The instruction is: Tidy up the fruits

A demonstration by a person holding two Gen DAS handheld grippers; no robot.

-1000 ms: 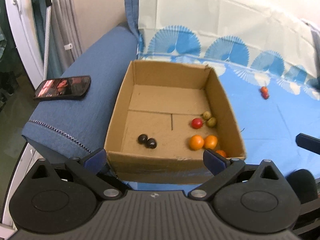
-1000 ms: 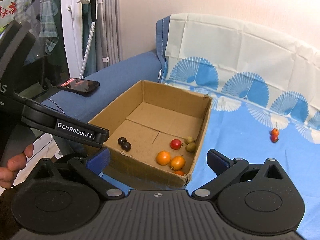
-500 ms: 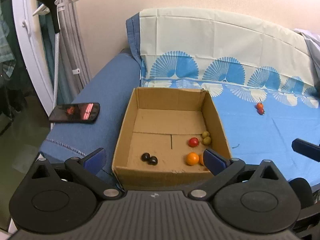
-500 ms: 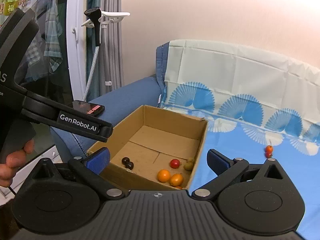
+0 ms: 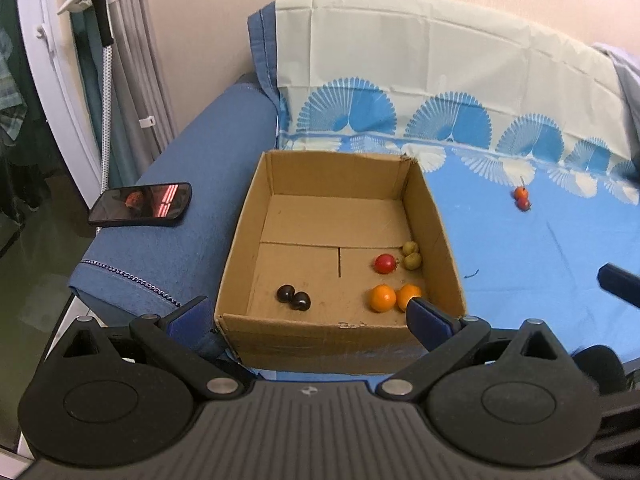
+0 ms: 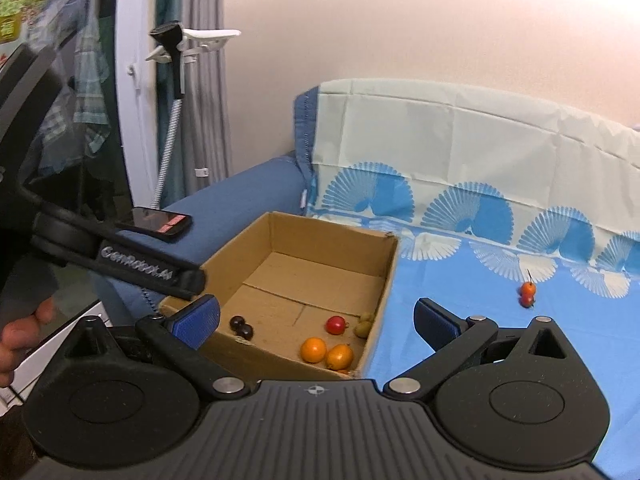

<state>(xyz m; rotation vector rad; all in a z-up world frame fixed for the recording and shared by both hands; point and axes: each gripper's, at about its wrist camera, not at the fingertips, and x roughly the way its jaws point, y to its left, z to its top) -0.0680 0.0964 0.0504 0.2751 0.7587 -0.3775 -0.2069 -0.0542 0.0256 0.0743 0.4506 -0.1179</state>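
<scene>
An open cardboard box (image 5: 440,240) (image 6: 384,280) sits on a blue patterned sheet. Inside lie two dark fruits (image 5: 293,297) (image 6: 241,327), a red fruit (image 5: 385,264) (image 6: 336,325), two green ones (image 5: 411,255) (image 6: 363,326) and orange ones (image 5: 382,298) (image 6: 314,350). Two small red-orange fruits (image 5: 522,198) (image 6: 527,294) lie on the sheet, right of the box. My left gripper (image 5: 308,316) is open and empty before the box's near wall. My right gripper (image 6: 316,318) is open and empty, near the box's right corner.
A black phone (image 5: 140,205) (image 6: 156,225) lies on the blue sofa arm (image 5: 168,208) left of the box. The left gripper's arm (image 6: 120,256) crosses the right wrist view at left. A steamer handle (image 5: 96,4) and curtains stand at far left.
Both grippers have pulled back and risen from the box, so it looks smaller and the sofa back shows more. The fruits have not moved.
</scene>
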